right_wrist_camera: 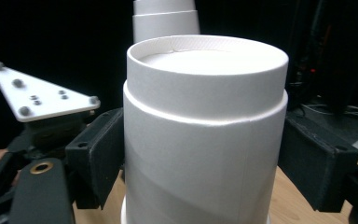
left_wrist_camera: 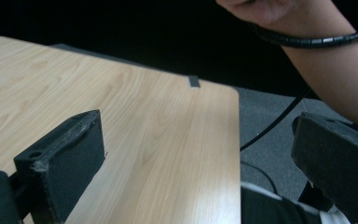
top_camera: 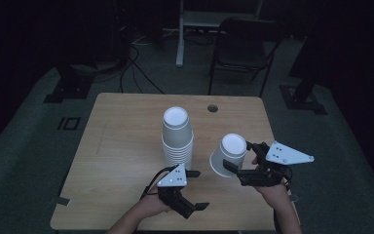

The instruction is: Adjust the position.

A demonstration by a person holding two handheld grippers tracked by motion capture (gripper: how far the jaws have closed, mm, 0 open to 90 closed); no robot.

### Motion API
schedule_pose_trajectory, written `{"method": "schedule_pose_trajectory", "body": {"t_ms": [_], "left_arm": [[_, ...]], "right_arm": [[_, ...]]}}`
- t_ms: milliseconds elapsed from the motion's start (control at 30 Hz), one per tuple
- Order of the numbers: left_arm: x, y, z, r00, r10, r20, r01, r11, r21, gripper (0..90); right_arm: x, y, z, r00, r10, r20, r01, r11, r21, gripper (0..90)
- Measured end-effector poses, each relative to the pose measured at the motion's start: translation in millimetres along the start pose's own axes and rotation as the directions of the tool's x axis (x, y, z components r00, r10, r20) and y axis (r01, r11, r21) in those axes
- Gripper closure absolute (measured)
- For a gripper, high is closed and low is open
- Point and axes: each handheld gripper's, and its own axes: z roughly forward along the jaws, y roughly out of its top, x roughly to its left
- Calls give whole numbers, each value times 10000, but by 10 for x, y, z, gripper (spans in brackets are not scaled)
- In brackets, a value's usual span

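Fingers of the right gripper (top_camera: 240, 158) pinch 1 inverted cup (top_camera: 229, 154) by its sides, base up and tilted left toward the stack (top_camera: 177, 136), which stands just left and slightly farther on the table (top_camera: 117, 146). Right hand is nearer the stack top. Left gripper (top_camera: 196, 189) rests spread and empty at the near edge, pointing right.

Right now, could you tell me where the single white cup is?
In the high view, the single cup sits between the right gripper's fingers, right of the cup stack.
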Motion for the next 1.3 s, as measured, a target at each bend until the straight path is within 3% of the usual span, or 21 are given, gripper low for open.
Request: {"method": "schedule_pose_trajectory", "body": {"t_ms": [200,367,533,633,900,1167,1300], "left_arm": [[19,120,65,9998,126,172,-122,9996,-240,57],[52,217,29,9996,140,226,-124,9975,-692,129],[79,292,-18,9995,256,202,-239,9963,-821,151],[100,305,-49,9993,96,354,-58,9943,-1060,187],[144,315,-103,9978,-175,644,269,9887,-1473,367],[148,344,-164,9961,266,839,-106,9826,-1852,584],[172,337,-191,9939,244,1077,-29,9807,-1956,683]], "right_arm": [[73,24,-15,9997,-123,-198,121,9999,-77,193],[122,26,-22,9992,-224,-323,221,9997,-81,193],[142,-9,1,9991,-245,-356,249,9996,115,192],[145,-23,7,9990,-239,-375,245,9996,170,193],[148,-13,4,9991,-190,-375,196,9997,151,192],[148,-14,-8,9991,-206,-369,211,9997,132,192],[161,-12,-10,9986,-234,-479,240,9997,102,192]]}}
